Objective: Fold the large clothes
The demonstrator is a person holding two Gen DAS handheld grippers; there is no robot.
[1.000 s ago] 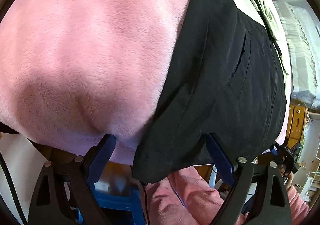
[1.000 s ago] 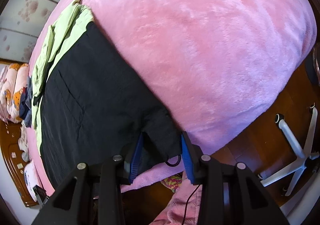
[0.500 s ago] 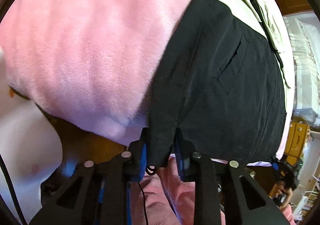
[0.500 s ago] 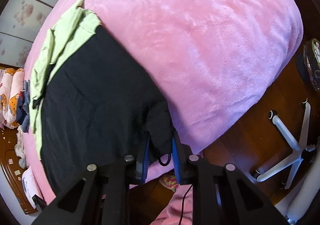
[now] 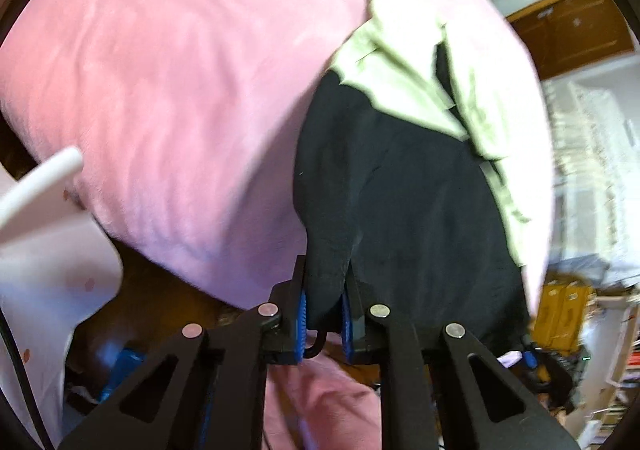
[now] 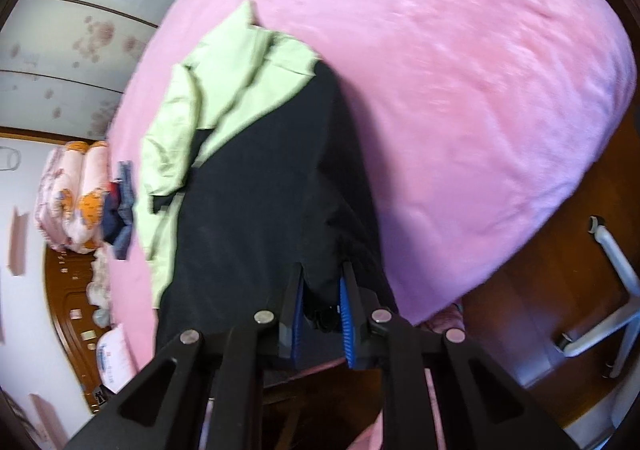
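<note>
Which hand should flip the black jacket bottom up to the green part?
Neither alone: left gripper and right gripper each pinch a hem corner of the black jacket, so probably both together.

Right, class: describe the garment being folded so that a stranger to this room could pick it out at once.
Start at the big bed under the fluffy pink blanket. Spread lengthwise on it lies the black jacket with a pale green top section, its near hem pinched by the left tool and the right tool. Unlike the small pile of dark blue clothes beside it, it is large and two-toned.
</note>
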